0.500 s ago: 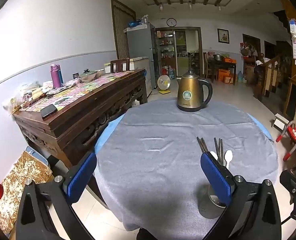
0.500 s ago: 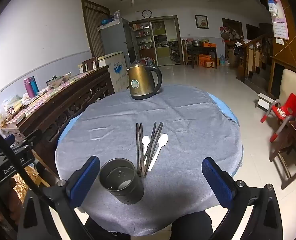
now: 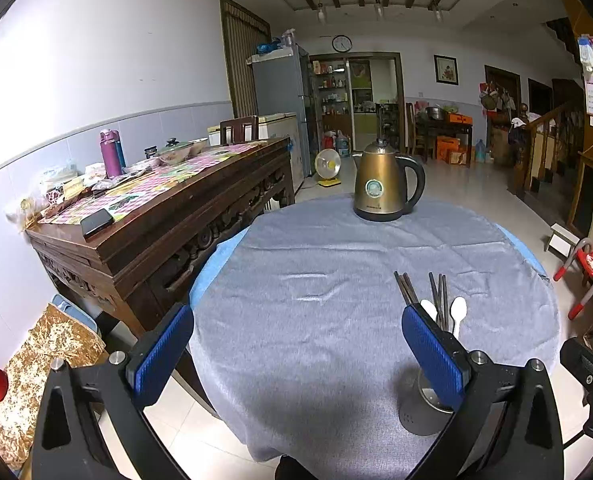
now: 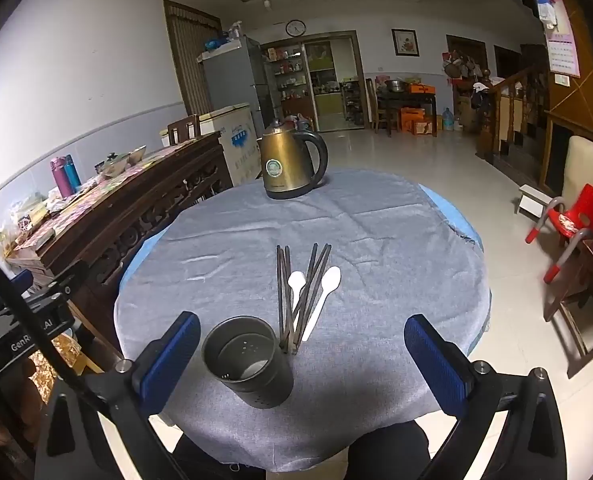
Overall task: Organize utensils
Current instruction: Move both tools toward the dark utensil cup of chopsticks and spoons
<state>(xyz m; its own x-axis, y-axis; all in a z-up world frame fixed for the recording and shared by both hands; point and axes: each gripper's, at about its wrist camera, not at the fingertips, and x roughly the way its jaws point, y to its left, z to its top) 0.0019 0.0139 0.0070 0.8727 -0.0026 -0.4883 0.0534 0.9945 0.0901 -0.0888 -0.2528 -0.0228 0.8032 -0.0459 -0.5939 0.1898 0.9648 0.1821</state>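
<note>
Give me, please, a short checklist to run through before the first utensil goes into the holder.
1. Left gripper open and empty: ok.
2. Right gripper open and empty: ok.
3. Holder upright, mouth clear: ok.
4. Chopsticks and the two white spoons lying loose on the grey cloth: ok.
5. Utensils separated for a single pick: not ok, chopsticks and spoon handles overlap.
6. Kettle far from the work area: ok.

- The holder [image 4: 248, 360] stands on the table [image 4: 376, 232] between the right tongs' [image 4: 302, 356] fingers, nearer the left one.
- The chopsticks [image 4: 302, 292] and two spoons [image 4: 324, 292] lie just beyond the holder, fanning away.
- The kettle [image 4: 290, 164] stands at the table's far edge, well ahead.
- From the left tongs [image 3: 296, 356], the holder sits behind the right finger.
- The sideboard [image 3: 168, 220] stands to the left.
</note>
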